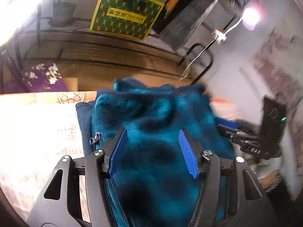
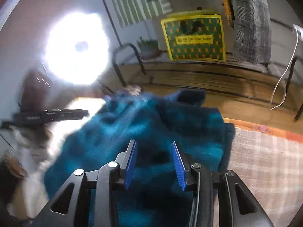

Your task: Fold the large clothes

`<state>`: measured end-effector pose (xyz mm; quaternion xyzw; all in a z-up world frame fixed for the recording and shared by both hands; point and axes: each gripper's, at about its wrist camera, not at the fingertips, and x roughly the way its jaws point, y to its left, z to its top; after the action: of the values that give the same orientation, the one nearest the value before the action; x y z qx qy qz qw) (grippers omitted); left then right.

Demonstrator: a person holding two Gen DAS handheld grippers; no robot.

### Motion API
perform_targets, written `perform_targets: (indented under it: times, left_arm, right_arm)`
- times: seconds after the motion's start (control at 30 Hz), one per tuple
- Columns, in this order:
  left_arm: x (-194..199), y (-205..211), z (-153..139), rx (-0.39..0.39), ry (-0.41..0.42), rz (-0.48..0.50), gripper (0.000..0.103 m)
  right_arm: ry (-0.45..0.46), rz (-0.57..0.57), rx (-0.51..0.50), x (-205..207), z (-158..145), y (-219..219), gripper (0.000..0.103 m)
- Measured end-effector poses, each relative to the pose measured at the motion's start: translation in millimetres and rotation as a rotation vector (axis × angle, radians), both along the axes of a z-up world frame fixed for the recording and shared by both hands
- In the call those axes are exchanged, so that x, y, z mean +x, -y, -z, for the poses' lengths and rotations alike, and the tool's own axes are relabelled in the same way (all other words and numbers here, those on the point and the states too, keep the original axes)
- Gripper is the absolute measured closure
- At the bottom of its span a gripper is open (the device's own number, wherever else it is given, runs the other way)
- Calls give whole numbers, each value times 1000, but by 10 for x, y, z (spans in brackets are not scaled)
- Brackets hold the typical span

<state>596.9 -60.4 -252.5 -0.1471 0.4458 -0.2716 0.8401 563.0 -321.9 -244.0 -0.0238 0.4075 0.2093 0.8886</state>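
Both pairs of blue-padded fingers stand parted, pressing on nothing. The left gripper [image 1: 151,132] and right gripper [image 2: 153,147] hang just above the teal fleece garment [image 1: 151,113], side by side. The garment lies bunched on the patterned rug [image 2: 265,160]. Beyond the garment stands a green-and-yellow box [image 1: 125,13].

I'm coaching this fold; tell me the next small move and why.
Probably lower both grippers and close them on the blue fleece: the left gripper and right gripper stand open over the bunched cloth, gripping nothing.
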Motion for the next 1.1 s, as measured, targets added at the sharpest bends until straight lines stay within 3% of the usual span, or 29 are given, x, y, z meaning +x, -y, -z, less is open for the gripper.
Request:
perform_targets:
  times: [0.07,0.1,0.27,0.43,0.53,0.57,0.67,0.7,0.73,0.77,0.8,0.87,0.97,1.0,1.07,1.1]
  left_arm:
    - [109,55,167,22,-25,-40,50]
    - [185,84,286,53,-49,-70,60]
    - [194,118,255,142,26,-86,61]
    - [181,-106,149,63,37,-109,61]
    - [249,-239,139,41,26,-133,60]
    - [271,-269,133,34,18,-139,60]
    - [380,-313,195,21,-28,-147,32]
    - [408,-317,227,30,-44,-158,31]
    - [454,-313,280,36,-67,-158,30]
    - [475,-301,316,35,-83,-150,30]
    - [516,-292,367,30,-103,-146,30]
    - [576,-307,440,-29,-134,-142,29]
    - [657,-382,493,-173,-172,-146,14]
    - [678,-397,495,-195,-179,-149,14]
    - [737,-427,505,-238,-202,-149,14]
    - [756,-427,501,-243,-206,-141,13]
  right_arm:
    - [-26,78,-109,45,175,73,73]
    - [-43,125,-125,84,276,172,74]
    - [-40,159,-75,85,205,369,77]
    - [36,157,-13,84,-16,375,57]
    - [55,128,-32,189,-45,227,58]
    - [51,129,-53,242,-16,184,62]
    - [20,212,-220,434,137,154,69]
    - [-1,242,-269,479,197,193,66]
    - [-10,259,-279,490,225,249,49]
    - [-18,279,-284,507,244,311,39]
    - [-25,297,-282,516,255,391,39]
    - [-50,301,-213,532,241,537,39]
    - [-106,265,29,547,199,809,39]
    - [-136,248,136,567,218,917,38]
    - [-205,208,287,606,305,1061,24]
    - [-227,188,317,620,364,1088,22]
